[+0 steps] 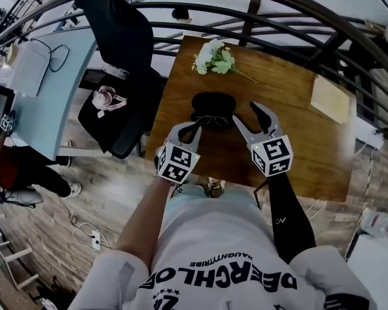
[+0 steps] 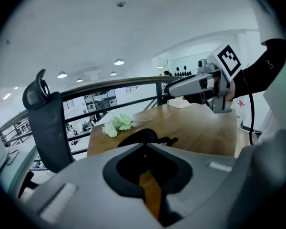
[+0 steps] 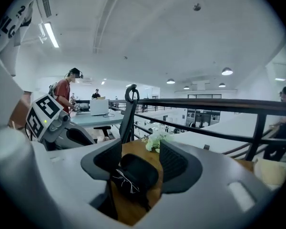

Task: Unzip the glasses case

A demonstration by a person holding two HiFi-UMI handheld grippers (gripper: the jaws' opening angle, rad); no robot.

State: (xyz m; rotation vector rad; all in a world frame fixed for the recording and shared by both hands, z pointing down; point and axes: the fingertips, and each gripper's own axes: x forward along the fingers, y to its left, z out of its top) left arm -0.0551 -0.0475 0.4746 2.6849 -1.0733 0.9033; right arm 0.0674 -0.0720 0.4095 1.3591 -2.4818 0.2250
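We see the glasses case (image 1: 213, 102), black and oval, lying on the wooden table (image 1: 291, 154) towards its far side. A pair of glasses (image 1: 212, 119) lies against its near edge. We cannot tell whether they sit in an opened half or on the wood, nor whether the zip is undone. White flowers (image 1: 213, 58) lie just beyond the case.

Both grippers are held off the table on our side of the case. The left gripper (image 1: 193, 129) has its jaws pressed together on nothing. The right gripper (image 1: 244, 113) has its jaws spread wide and empty.

Only the head view shows us the beige pad (image 1: 330, 99) at the table's right and the pink headphones (image 1: 107, 99) on the black chair (image 1: 119, 31). Only the right gripper view shows a person in red (image 3: 64, 92) in the distance.
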